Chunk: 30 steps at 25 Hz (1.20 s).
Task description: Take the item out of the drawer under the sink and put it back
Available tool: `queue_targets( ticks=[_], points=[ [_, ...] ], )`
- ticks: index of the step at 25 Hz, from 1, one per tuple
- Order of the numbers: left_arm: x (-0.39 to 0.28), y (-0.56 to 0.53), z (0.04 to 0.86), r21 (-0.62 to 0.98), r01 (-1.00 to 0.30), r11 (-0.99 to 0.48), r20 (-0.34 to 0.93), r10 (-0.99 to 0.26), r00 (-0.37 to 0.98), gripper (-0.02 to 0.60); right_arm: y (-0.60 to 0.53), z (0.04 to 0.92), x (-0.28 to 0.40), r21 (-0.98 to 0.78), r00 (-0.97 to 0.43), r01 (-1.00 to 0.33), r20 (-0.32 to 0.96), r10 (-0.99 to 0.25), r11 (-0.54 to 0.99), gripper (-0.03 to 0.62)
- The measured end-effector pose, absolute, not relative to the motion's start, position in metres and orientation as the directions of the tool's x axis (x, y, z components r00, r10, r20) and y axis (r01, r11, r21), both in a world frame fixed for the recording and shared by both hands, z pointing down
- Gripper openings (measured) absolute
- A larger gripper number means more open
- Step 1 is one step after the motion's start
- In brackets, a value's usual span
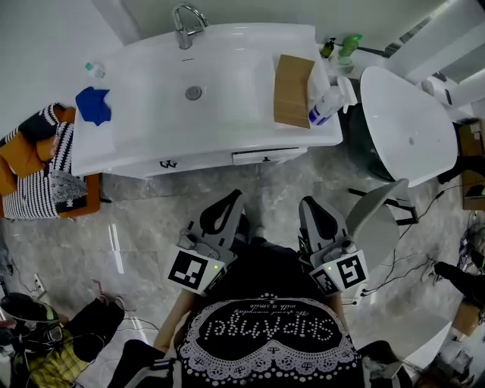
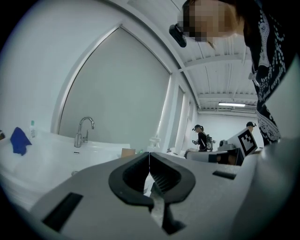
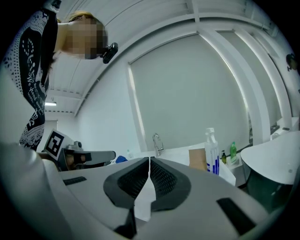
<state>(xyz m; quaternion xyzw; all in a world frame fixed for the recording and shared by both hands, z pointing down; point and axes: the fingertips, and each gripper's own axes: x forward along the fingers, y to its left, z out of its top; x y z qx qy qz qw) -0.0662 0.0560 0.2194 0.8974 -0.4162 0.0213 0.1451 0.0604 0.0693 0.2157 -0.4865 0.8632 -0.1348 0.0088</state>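
Note:
The white sink (image 1: pixel 151 114) stands ahead of me, with a faucet (image 1: pixel 186 23) at its back. Below its front edge a white drawer front (image 1: pixel 265 156) shows, pushed in; what it holds is hidden. Both grippers hang close to the person's body over the floor, well short of the sink. My left gripper (image 1: pixel 227 200) (image 2: pixel 149 163) points at the sink, its jaws shut with nothing between them. My right gripper (image 1: pixel 309 203) (image 3: pixel 149 164) is beside it, also shut and empty. The sink (image 2: pixel 56 159) and faucet (image 3: pixel 157 140) appear in both gripper views.
On the sink lie a blue cloth (image 1: pixel 93 104), a brown box (image 1: pixel 292 89) and a spray bottle (image 1: pixel 330 100). A striped bundle on an orange stool (image 1: pixel 42 163) stands at the left, a white round table (image 1: pixel 405 121) at the right. Cables (image 1: pixel 409 265) run across the floor.

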Motion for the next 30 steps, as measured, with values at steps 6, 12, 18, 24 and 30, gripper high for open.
queue_targets(
  ticks=[6,12,18,24,30],
  points=[
    [-0.086,0.044,0.228,0.259,-0.74,-0.621,0.183,-0.72,0.669,0.005,0.059,0.221,0.038,-0.241,-0.529,-0.838,0.14,-0.837,0.489,0.021],
    [-0.097,0.039,0.234,0.275,-0.726,-0.63,0.189,-0.705,0.683,0.006,0.055,0.224,0.025,-0.238,-0.523,-0.844,0.163,-0.837,0.481,0.021],
    [-0.101,0.038,0.239,0.288,-0.725,-0.625,0.189,-0.705,0.683,0.005,0.052,0.229,0.018,-0.239,-0.528,-0.841,0.178,-0.83,0.485,0.021],
    [-0.118,0.039,0.239,0.293,-0.764,-0.575,0.197,-0.746,0.637,0.005,0.048,0.229,0.007,-0.242,-0.561,-0.822,0.181,-0.808,0.516,0.021],
    [-0.138,0.034,0.239,0.266,-0.827,-0.495,0.202,-0.81,0.55,0.005,0.043,0.235,0.001,-0.247,-0.59,-0.802,0.198,-0.782,0.543,0.021]
  ],
)
